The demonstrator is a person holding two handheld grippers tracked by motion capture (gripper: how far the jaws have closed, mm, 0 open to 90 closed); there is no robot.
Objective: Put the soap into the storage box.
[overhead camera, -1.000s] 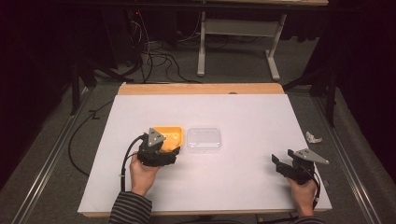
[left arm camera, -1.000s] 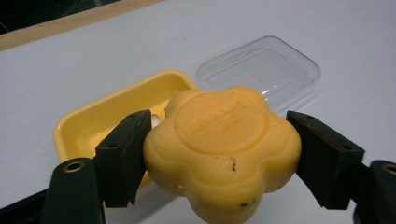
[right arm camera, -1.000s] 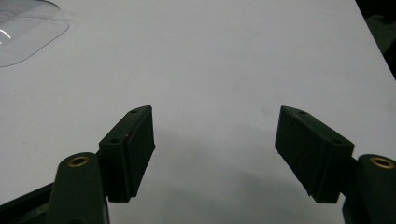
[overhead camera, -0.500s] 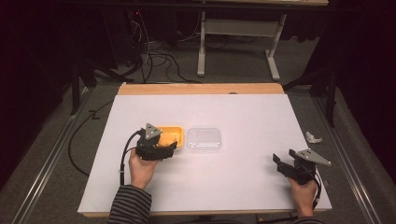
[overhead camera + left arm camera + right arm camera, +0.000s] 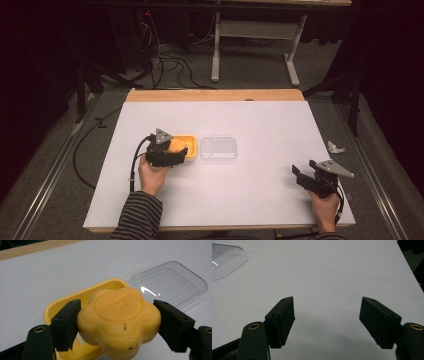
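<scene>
A yellow flower-shaped soap sits between the jaws of my left gripper, both pads pressing its sides. It hangs over the near part of a yellow soap dish. In the high view the left gripper is at the dish, left of the table's middle. A clear plastic lid lies flat just right of the dish, also seen as the clear lid. My right gripper rests near the front right corner, open, with bare white table between its jaws.
The white table top has a wooden strip along its far edge. A crumpled white scrap lies just off the right edge. The lid's corner shows far left of the right gripper. Cables trail on the floor behind.
The left hand has edged slightly forward, keeping the soap at the dish. The right gripper has not moved.
</scene>
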